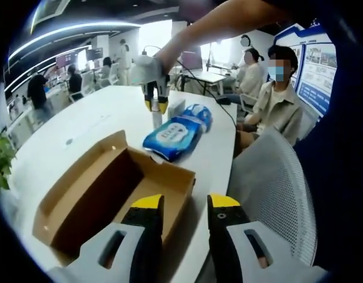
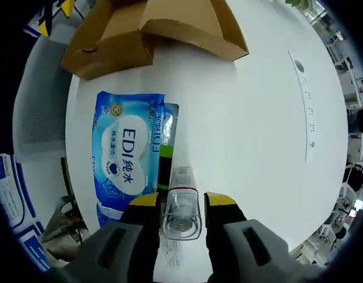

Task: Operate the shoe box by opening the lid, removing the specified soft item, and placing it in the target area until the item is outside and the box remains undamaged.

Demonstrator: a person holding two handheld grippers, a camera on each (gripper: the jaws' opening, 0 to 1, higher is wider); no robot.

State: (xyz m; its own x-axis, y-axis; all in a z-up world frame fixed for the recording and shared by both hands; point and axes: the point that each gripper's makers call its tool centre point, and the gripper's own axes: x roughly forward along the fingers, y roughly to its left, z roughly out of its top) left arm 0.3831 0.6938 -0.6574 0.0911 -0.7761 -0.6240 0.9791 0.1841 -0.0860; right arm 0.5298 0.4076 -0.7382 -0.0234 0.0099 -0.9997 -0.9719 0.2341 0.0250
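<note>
Placement looks the step in hand: right gripper (image 2: 180, 207) clamps a clear bottle (image 2: 181, 206) over the tabletop (image 2: 258, 118), shoe box (image 1: 111, 188) open at 12 o'clock, left gripper (image 1: 184, 203) parted, empty; lowering and release remain.

Left claw (image 1: 184, 205) held low with jaws parted, gripping nothing. Right claw (image 2: 181, 200) pointed downward from an outstretched arm (image 1: 228, 23), jaws closed on a clear bottle (image 2: 181, 206).

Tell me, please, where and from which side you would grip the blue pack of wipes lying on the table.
Probably across the narrow width of the blue wipes pack, from above. It lies flat on the white table, soft and pillow-shaped, so its long edges should pinch in. One long edge touches a smaller packet, so the far end nearer the cardboard box looks freer.
</note>
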